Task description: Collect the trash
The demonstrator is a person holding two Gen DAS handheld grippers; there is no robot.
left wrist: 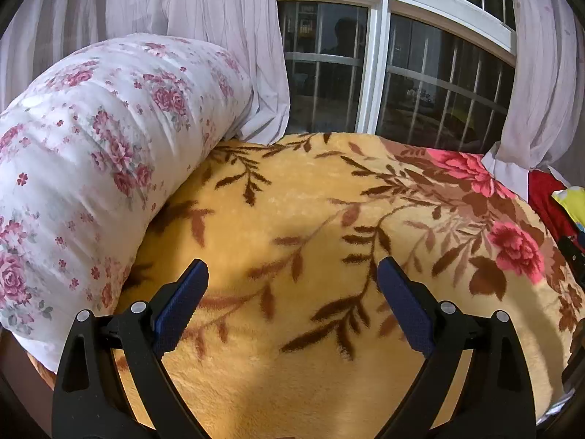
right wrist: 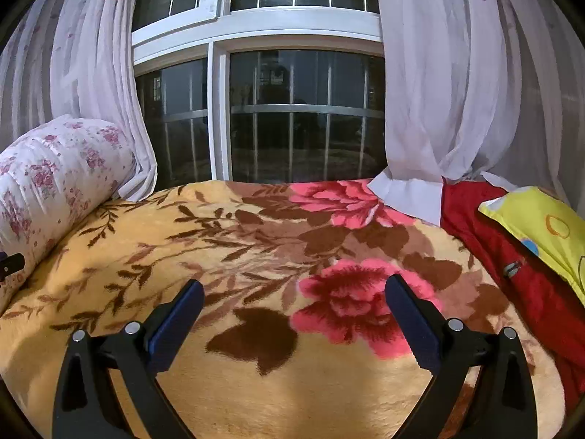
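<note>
Left gripper (left wrist: 292,274) hovering over yellow blanket (left wrist: 285,197), jaws spread wide, gripping nothing. Right gripper (right wrist: 294,289) doing same above blanket's pink flower (right wrist: 351,307). Trash not showing in either view.

Before you, a bed (right wrist: 256,395) under a yellow plush blanket (left wrist: 292,197) with pink flowers; a rolled floral quilt (left wrist: 102,153) lies along its left edge, a red cloth (right wrist: 512,256) and yellow pillow (right wrist: 537,226) at its right.

Right gripper (right wrist: 294,294) jaws spread above floral blanket (right wrist: 256,256), window (right wrist: 292,117) behind
</note>
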